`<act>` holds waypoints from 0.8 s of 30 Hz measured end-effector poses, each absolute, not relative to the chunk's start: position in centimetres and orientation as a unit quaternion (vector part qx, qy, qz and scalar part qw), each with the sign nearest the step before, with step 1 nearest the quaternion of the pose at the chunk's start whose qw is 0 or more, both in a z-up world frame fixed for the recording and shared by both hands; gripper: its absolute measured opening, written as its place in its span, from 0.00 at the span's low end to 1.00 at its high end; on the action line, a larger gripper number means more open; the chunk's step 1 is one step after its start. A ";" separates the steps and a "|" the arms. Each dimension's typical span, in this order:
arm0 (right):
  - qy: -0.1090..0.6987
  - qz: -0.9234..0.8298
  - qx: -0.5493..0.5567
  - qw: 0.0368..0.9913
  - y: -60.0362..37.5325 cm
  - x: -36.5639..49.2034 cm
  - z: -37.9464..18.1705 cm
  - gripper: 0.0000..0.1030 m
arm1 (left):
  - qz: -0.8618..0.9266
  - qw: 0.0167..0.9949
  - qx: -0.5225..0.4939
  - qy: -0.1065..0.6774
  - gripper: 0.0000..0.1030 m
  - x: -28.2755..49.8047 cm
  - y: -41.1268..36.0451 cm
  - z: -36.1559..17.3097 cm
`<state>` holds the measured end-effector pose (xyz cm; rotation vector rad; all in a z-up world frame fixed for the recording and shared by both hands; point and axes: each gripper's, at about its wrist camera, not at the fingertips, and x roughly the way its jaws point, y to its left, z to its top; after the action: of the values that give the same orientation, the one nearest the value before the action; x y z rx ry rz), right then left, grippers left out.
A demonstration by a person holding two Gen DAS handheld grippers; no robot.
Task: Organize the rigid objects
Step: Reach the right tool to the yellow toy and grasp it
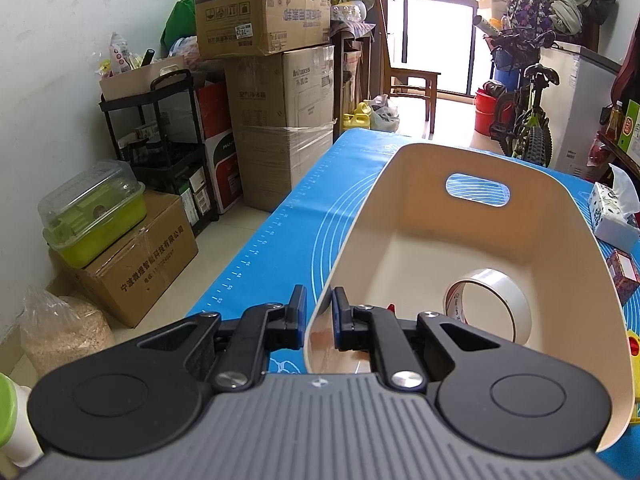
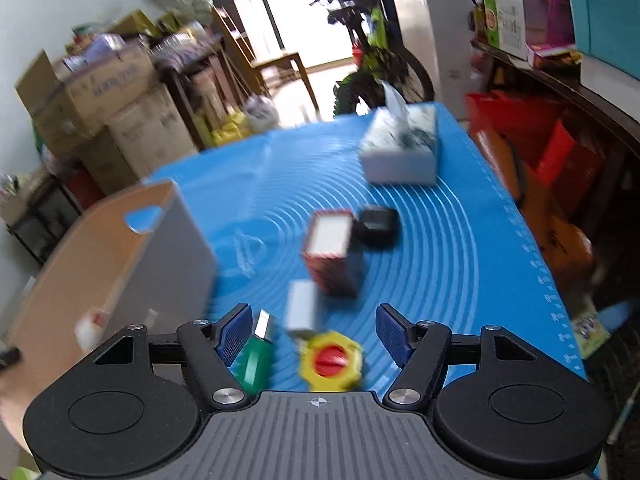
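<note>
Left gripper (image 1: 319, 316) clamped on the near rim of the cream bin (image 1: 552, 216), one finger outside the wall, one inside. Bin tilted on the blue mat (image 1: 304, 216) of the counter; roll of tape (image 1: 490, 304) lying inside. Right gripper (image 2: 315, 334) open and empty above the mat. Between and just ahead of its fingers: yellow-and-red toy (image 2: 331, 361), green-handled tool (image 2: 256, 358), small grey box (image 2: 303, 309). Farther off: red box (image 2: 332, 250), black case (image 2: 378, 226), tissue box (image 2: 400, 148).
</note>
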<state>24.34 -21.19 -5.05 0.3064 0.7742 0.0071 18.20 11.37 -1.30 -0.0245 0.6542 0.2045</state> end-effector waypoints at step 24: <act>0.422 -0.009 0.030 0.906 -18.2 25.6 -11.0 0.72 | 0.100 0.942 -0.014 0.321 0.15 18.2 11.4 -1.5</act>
<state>25.55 -18.19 -11.01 0.0626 0.8706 -0.0196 18.16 11.41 -1.49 -0.0291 0.6549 0.2038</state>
